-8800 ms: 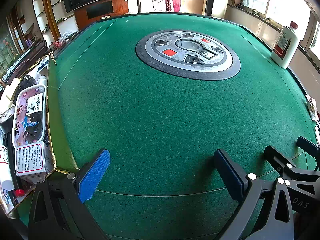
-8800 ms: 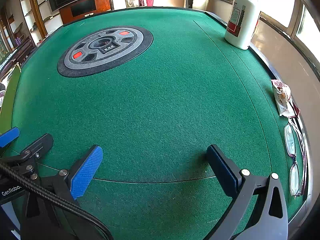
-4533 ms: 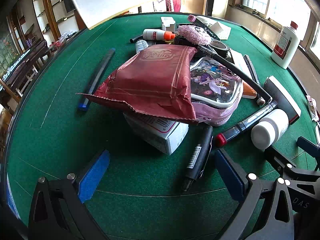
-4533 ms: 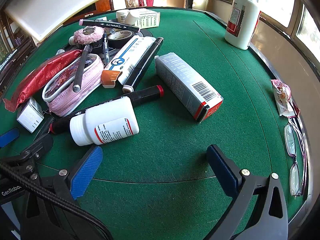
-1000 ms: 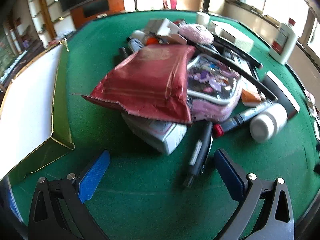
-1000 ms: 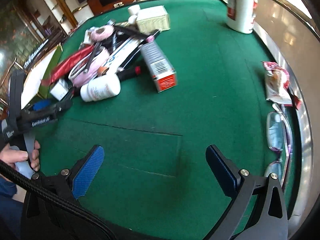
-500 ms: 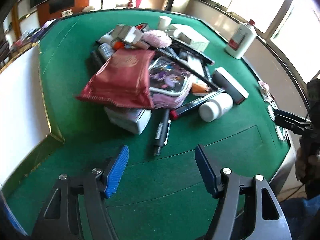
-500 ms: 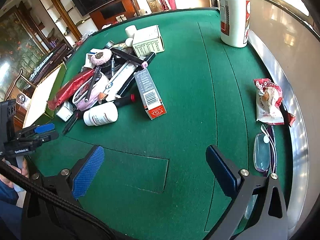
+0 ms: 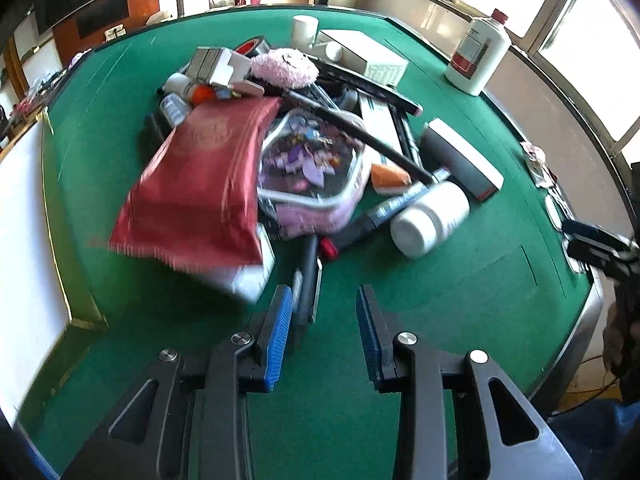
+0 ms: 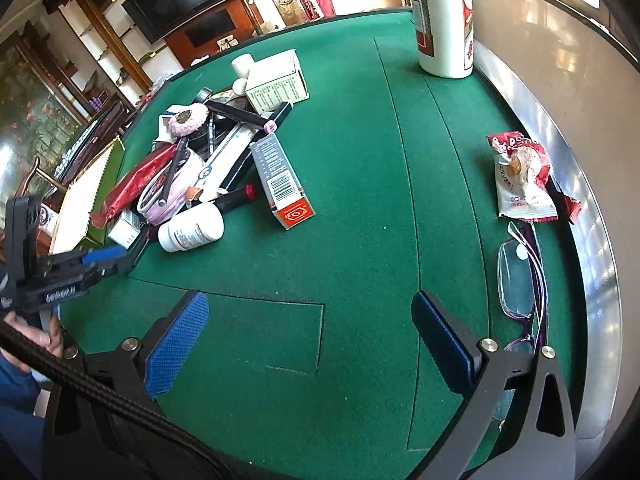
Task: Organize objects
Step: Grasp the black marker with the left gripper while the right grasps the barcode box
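A heap of objects lies on the green felt table (image 9: 460,304): a red foil bag (image 9: 200,184), a pink pouch (image 9: 312,176), a white pill bottle (image 9: 430,220) and a grey box (image 9: 460,156). A black marker (image 9: 308,276) points out of the heap. My left gripper (image 9: 324,320) hovers over the marker's near end, its jaws narrow and closing. The blue pads (image 9: 280,332) do not press on it. My right gripper (image 10: 310,332) stands wide open over bare felt, right of the heap, with the pill bottle (image 10: 192,228) ahead to its left.
A white tray with a gold-green rim (image 9: 60,280) sits at the table's left edge. A big white bottle (image 10: 444,20) stands at the far right. A snack wrapper (image 10: 520,176) and glasses (image 10: 520,280) lie along the right rim. A person's hand (image 10: 48,336) holds the left gripper.
The left gripper's jaws have come in from wide to narrow, and it has swung round and closer, so the marker's end lies at its fingertips. The right gripper stays wide open.
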### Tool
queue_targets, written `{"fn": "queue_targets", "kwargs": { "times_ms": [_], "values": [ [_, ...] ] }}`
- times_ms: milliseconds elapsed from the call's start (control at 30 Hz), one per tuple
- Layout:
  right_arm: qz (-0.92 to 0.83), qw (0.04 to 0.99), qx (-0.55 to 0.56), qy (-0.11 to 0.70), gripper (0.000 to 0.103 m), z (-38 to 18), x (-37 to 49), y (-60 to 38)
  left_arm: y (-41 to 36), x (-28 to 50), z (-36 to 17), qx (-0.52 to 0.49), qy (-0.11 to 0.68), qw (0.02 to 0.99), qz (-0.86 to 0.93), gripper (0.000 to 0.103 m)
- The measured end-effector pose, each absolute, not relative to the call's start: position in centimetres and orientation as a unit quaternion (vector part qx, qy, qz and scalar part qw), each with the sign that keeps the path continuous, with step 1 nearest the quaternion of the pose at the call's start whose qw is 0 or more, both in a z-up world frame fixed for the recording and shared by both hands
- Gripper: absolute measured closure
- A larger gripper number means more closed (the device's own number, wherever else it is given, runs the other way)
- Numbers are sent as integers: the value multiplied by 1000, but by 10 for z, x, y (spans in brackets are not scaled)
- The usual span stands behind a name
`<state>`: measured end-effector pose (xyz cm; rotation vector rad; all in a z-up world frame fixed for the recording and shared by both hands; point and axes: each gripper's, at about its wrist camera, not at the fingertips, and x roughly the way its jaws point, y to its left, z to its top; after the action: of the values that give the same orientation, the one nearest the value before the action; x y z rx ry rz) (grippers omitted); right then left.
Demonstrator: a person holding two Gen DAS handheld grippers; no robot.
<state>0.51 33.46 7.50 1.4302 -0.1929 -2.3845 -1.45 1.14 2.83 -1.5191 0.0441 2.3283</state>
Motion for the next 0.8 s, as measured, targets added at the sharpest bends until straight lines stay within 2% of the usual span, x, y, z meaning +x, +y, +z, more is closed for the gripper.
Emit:
{"fn": "queue_targets", "kwargs": {
  "times_ms": [133, 233, 267, 433, 700, 800],
  "values": [
    [-842, 188, 502, -62, 2, 76, 10, 329, 17, -31, 19, -556, 33, 178, 811, 74],
    [-841, 192, 503, -59, 7, 76, 12, 327, 24, -33, 15, -554, 54, 167, 814, 89],
    [-842, 192, 501, -54, 8, 77, 12, 326, 24, -32, 13, -556, 55, 165, 813, 91],
    [-848, 197, 491, -38, 17, 81, 11, 322, 15, -17, 11, -564, 28, 157, 810, 91],
    [-848, 217, 483, -1, 17, 97, -33, 302, 9, 4, 14, -566, 28, 142, 812, 91],
    [-833, 209, 511, 38, 18, 88, -63, 282, 16, 3, 14, -565, 45, 138, 813, 91]
  ]
}}
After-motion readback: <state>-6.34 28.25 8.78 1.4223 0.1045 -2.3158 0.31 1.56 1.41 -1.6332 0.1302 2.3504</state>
